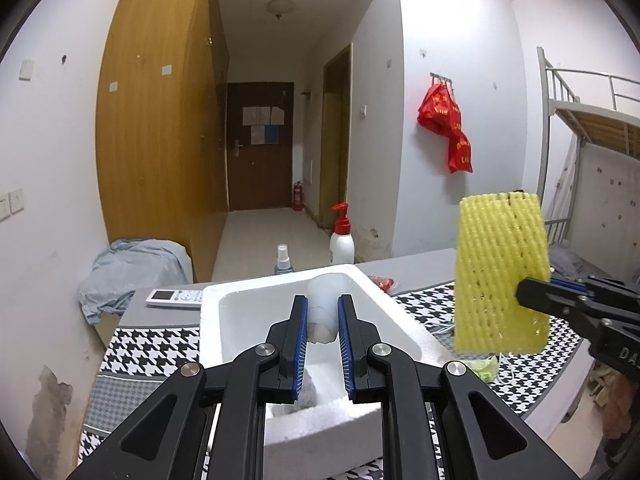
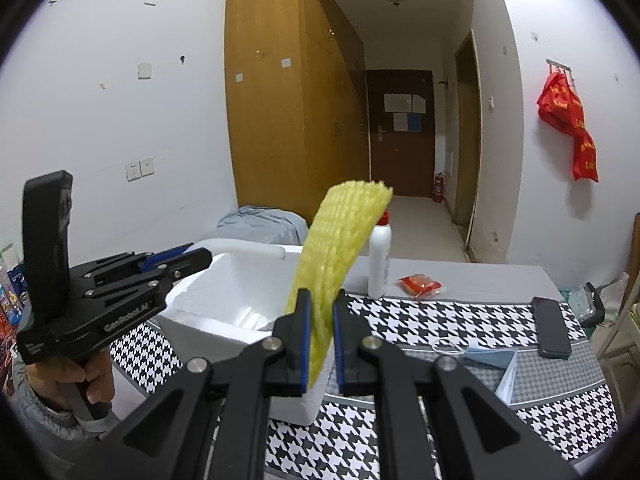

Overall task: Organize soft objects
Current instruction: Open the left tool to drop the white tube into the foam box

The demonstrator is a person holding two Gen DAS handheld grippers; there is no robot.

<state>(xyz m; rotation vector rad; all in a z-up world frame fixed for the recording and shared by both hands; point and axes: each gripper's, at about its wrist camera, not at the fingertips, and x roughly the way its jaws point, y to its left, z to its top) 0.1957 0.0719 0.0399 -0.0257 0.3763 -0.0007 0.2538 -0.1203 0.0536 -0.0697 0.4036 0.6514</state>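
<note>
A white foam box (image 1: 212, 320) stands on the houndstooth tablecloth (image 1: 148, 340); it also shows in the right wrist view (image 2: 224, 300). My left gripper (image 1: 323, 308) is over the box, shut on a soft white foam piece (image 1: 326, 304). My right gripper (image 2: 321, 304) is shut on a yellow foam net sleeve (image 2: 336, 248) and holds it upright in the air, just right of the box. In the left wrist view the sleeve (image 1: 500, 272) shows at the right, pinched by the right gripper (image 1: 524, 292).
A white pump bottle (image 2: 379, 260), a red packet (image 2: 420, 285), a black phone (image 2: 554, 332) and a blue face mask (image 2: 488, 358) lie on the table. A remote (image 1: 174, 298) and small spray bottle (image 1: 283, 262) sit behind the box. A blue cloth (image 1: 132, 272) lies at left.
</note>
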